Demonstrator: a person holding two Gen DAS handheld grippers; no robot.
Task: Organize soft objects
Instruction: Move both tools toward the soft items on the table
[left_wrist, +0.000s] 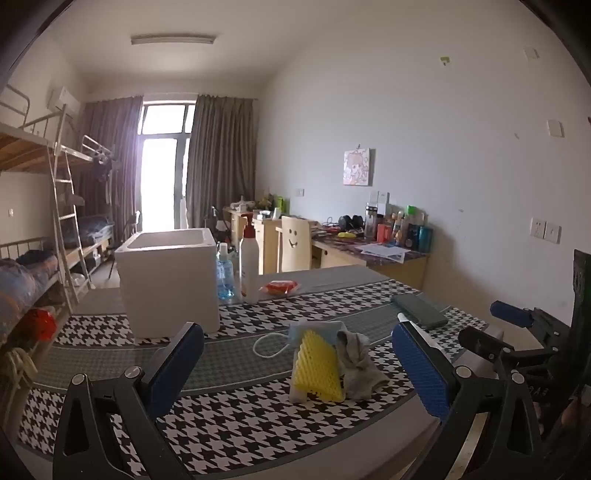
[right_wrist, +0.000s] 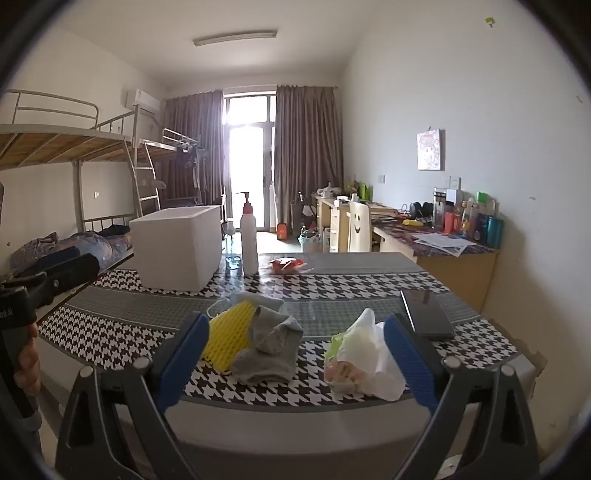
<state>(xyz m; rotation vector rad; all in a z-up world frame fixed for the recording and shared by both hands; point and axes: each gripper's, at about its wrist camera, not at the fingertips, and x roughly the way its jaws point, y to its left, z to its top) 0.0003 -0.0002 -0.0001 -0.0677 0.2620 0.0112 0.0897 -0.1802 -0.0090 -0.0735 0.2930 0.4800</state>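
A yellow sponge (left_wrist: 317, 367) (right_wrist: 229, 338), a grey sock (left_wrist: 358, 363) (right_wrist: 271, 349) and a pale blue face mask (left_wrist: 314, 330) lie in a heap on the houndstooth table (left_wrist: 240, 432). A white plastic bag (right_wrist: 364, 356) with pinkish stuff inside lies to the right of the sock. My left gripper (left_wrist: 299, 373) is open, hovering short of the heap, which shows between its blue pads. My right gripper (right_wrist: 293, 360) is open too, with sock and bag showing between its fingers, neither touched. A white foam box (left_wrist: 170, 280) (right_wrist: 179, 247) stands open-topped at the far left.
Behind the heap stand a white pump bottle (left_wrist: 249, 264) (right_wrist: 249, 236), a blue-liquid bottle (left_wrist: 224, 275) and a red packet (left_wrist: 280, 286) (right_wrist: 286, 264). A dark phone (left_wrist: 419, 310) (right_wrist: 426, 314) lies at the right. Bunk beds (right_wrist: 66, 147) stand left, desks (right_wrist: 454, 251) right.
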